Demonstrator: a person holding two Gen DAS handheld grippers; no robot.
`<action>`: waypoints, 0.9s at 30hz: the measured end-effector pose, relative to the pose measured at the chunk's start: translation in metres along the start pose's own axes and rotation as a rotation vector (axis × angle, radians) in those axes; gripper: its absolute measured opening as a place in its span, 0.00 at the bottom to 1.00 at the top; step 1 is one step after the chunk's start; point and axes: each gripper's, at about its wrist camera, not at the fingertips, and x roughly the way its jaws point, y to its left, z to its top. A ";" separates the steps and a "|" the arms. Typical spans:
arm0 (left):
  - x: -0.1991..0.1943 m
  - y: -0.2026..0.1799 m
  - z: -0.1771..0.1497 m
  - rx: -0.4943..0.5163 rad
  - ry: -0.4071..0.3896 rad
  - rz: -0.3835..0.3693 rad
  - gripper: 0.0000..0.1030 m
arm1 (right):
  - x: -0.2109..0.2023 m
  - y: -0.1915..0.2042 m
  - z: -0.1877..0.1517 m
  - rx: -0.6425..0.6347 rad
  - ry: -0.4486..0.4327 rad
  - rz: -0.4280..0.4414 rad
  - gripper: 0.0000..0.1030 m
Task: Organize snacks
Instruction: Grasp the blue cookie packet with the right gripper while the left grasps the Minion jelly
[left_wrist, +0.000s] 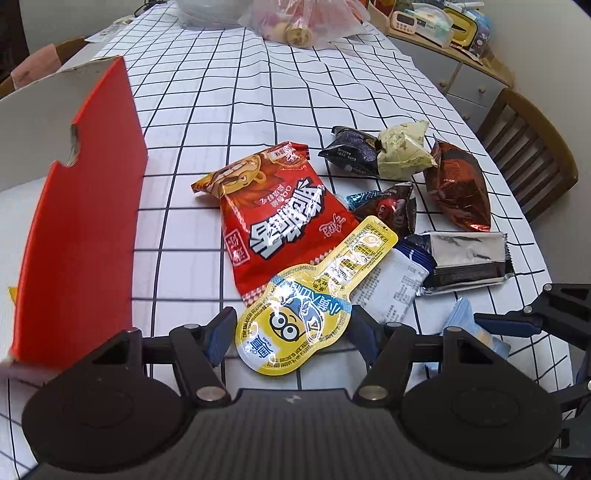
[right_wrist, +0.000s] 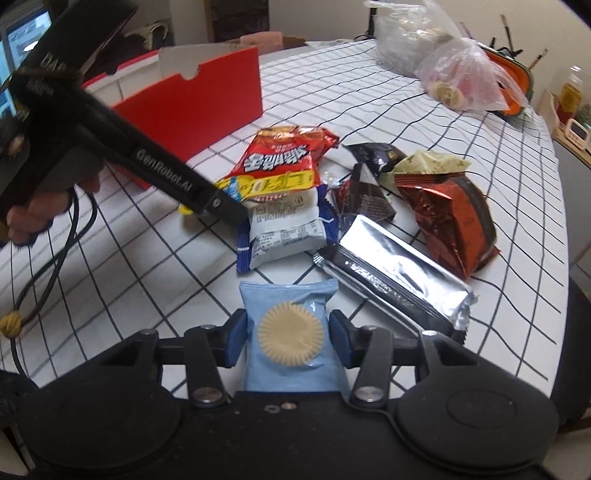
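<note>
My left gripper (left_wrist: 293, 334) is shut on the round end of a yellow cartoon-print packet (left_wrist: 314, 295), which lies partly over a red noodle-snack bag (left_wrist: 280, 214). The right wrist view shows this gripper's black body (right_wrist: 159, 166) slanting in from the upper left onto that yellow packet (right_wrist: 273, 184). My right gripper (right_wrist: 288, 339) is shut on a light blue cookie packet (right_wrist: 288, 306), one blue pad against each side. An open red box (left_wrist: 85, 221) (right_wrist: 207, 96) stands to the left of the pile.
On the checked tablecloth (left_wrist: 258, 110) lie a white-and-blue packet (right_wrist: 284, 232), a silver bar (right_wrist: 399, 284), a red-brown bag (right_wrist: 450, 218), and cream (right_wrist: 432, 162) and dark (right_wrist: 373, 153) small packets. A plastic bag (right_wrist: 458, 77) sits at the far end. A wooden chair (left_wrist: 528, 155) stands at the right edge.
</note>
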 end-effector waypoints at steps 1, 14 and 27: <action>-0.003 0.000 -0.002 -0.004 -0.004 0.001 0.64 | -0.003 0.000 0.000 0.012 -0.005 -0.004 0.45; -0.066 0.002 -0.013 -0.041 -0.124 0.029 0.64 | -0.048 0.018 0.022 0.104 -0.105 -0.048 0.45; -0.129 0.046 -0.008 -0.038 -0.224 0.048 0.64 | -0.067 0.073 0.083 0.156 -0.190 -0.084 0.45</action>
